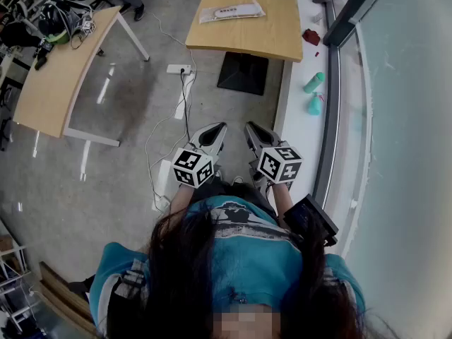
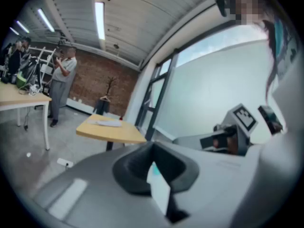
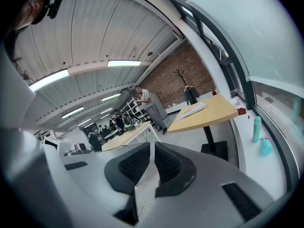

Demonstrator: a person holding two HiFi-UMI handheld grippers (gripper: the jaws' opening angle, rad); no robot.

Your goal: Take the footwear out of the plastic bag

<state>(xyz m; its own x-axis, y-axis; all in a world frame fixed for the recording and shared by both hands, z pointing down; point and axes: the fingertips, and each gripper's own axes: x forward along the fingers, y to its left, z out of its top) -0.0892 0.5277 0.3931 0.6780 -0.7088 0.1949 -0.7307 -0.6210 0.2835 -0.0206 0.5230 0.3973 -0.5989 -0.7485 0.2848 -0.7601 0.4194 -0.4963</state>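
Note:
The plastic bag (image 1: 232, 10) with pale footwear inside lies flat on a small wooden table (image 1: 247, 37), well ahead of me. I hold both grippers close to my body, far short of that table. The left gripper (image 1: 217, 131) and the right gripper (image 1: 253, 131) point forward side by side, both shut and empty. In the left gripper view the left gripper (image 2: 154, 167) has its jaws together, and the bag (image 2: 108, 123) shows small on the table (image 2: 114, 131). In the right gripper view the right gripper (image 3: 152, 163) has its pads almost touching, with the bag (image 3: 192, 110) lying beyond.
A longer wooden desk (image 1: 53, 83) with gear on it stands at the left. A power strip (image 1: 179, 69) and cables lie on the floor between us. Two teal bottles (image 1: 313, 92) stand on the white window ledge at the right. A person (image 2: 61, 82) stands far off.

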